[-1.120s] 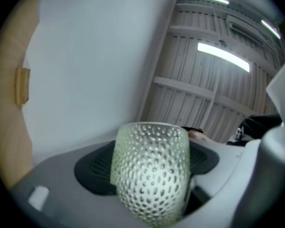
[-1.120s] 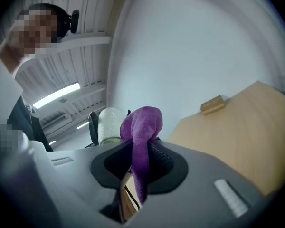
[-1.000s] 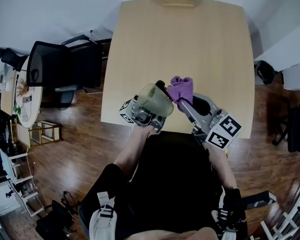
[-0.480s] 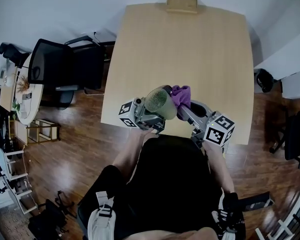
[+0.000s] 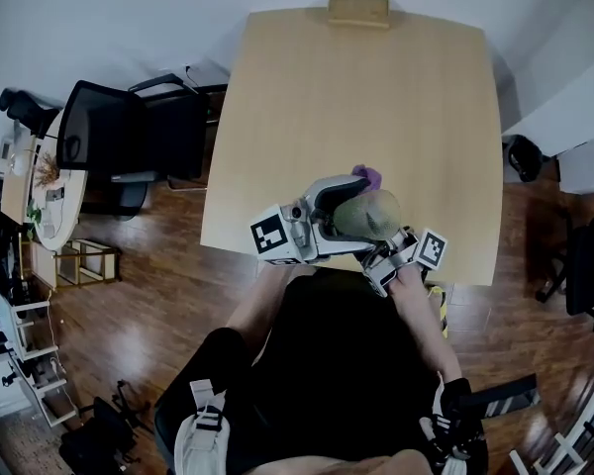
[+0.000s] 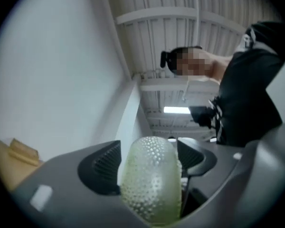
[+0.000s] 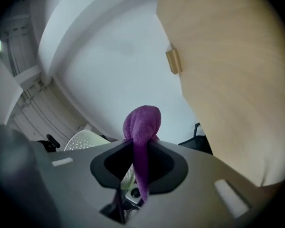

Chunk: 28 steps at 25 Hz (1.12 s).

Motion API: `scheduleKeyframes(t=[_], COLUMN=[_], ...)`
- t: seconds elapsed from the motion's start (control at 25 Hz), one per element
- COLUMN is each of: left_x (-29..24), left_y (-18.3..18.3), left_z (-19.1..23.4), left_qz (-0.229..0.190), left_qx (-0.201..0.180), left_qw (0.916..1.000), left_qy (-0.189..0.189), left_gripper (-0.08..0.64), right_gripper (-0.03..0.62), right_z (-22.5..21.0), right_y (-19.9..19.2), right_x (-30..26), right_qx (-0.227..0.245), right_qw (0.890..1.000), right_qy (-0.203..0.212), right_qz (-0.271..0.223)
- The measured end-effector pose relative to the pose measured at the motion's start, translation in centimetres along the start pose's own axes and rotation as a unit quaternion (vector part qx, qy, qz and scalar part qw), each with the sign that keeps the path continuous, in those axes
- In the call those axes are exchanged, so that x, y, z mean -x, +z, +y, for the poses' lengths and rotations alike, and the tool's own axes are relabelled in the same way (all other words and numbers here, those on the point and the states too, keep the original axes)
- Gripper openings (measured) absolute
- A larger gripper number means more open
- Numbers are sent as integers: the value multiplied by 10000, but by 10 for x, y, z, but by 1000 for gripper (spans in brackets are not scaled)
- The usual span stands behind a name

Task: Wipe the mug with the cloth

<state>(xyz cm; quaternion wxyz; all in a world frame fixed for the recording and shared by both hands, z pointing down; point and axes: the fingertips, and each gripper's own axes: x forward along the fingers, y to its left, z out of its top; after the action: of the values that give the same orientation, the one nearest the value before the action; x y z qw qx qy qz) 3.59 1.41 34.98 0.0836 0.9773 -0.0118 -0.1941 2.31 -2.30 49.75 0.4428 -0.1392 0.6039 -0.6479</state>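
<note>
A pale green, dotted mug (image 5: 368, 214) hangs over the table's near edge, held in my left gripper (image 5: 348, 209). In the left gripper view the mug (image 6: 151, 179) fills the gap between both ribbed pads. The jaws have just been closing on it. My right gripper (image 7: 140, 163) is shut on a purple cloth (image 7: 142, 127), which sticks out past its jaws. From the head view only a tip of the cloth (image 5: 368, 177) shows behind the mug. The right gripper lies mostly under the mug, with its marker cube (image 5: 431, 248) in sight. The mug (image 7: 85, 139) sits left of the cloth in the right gripper view.
The light wooden table (image 5: 356, 97) carries a small wooden block (image 5: 357, 10) at its far edge. A black office chair (image 5: 109, 132) stands on the floor to the left. My own lap is just below the grippers.
The left gripper has swung right with the mug and rolled, so the mug now covers the right gripper. The right gripper has sunk and rolled. The cloth is mostly hidden.
</note>
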Motion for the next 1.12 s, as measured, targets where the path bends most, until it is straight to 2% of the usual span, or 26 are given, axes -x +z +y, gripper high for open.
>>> scheduleKeyframes(t=[0.08, 0.2, 0.28, 0.4, 0.52, 0.64, 0.76, 0.84, 0.96, 1.04, 1.12], left_x=[-5, -12, -8, 2, 13, 33, 61, 84, 119, 136, 149], left_y=[-28, -48, -60, -74, -86, -113, -151, -178, -219, -240, -252], left_z=[-2, 9, 19, 34, 50, 75, 96, 108, 119, 124, 134], left_qz=[466, 308, 320, 470, 75, -323, -365, -374, -496, -793, -1125], left_qx=[-123, 223, 354, 647, 1482, 2329, 2899, 3285, 3983, 4438, 4677], left_qw=[9988, 9991, 9979, 9938, 9838, 9615, 9387, 9203, 8813, 8506, 8251], left_qy=[-19, 189, 430, 769, 1002, 1423, 1830, 2090, 2497, 2705, 2963], left_gripper=[375, 362, 362, 362, 362, 362, 362, 362, 362, 362, 362], right_gripper=[69, 67, 68, 68, 68, 67, 67, 67, 69, 69, 69], right_z=[2, -11, -16, -18, -36, -73, -112, -133, -153, -164, -175], right_y=[18, 50, 62, 65, 64, 73, 81, 83, 86, 88, 91], right_x=[6, 23, 31, 37, 44, 52, 64, 71, 78, 81, 79], right_qx=[447, 891, 805, 323, 213, 447, 768, 950, 1417, 1576, 1748], right_qw=[9983, 9898, 9886, 9919, 9919, 9866, 9749, 9659, 9543, 9475, 9390], right_qy=[-308, -899, -897, -509, -595, -1173, -1898, -2290, -2599, -2767, -2958], right_qz=[-202, -655, -898, -1118, -1100, -1042, -876, -741, -424, -284, -129])
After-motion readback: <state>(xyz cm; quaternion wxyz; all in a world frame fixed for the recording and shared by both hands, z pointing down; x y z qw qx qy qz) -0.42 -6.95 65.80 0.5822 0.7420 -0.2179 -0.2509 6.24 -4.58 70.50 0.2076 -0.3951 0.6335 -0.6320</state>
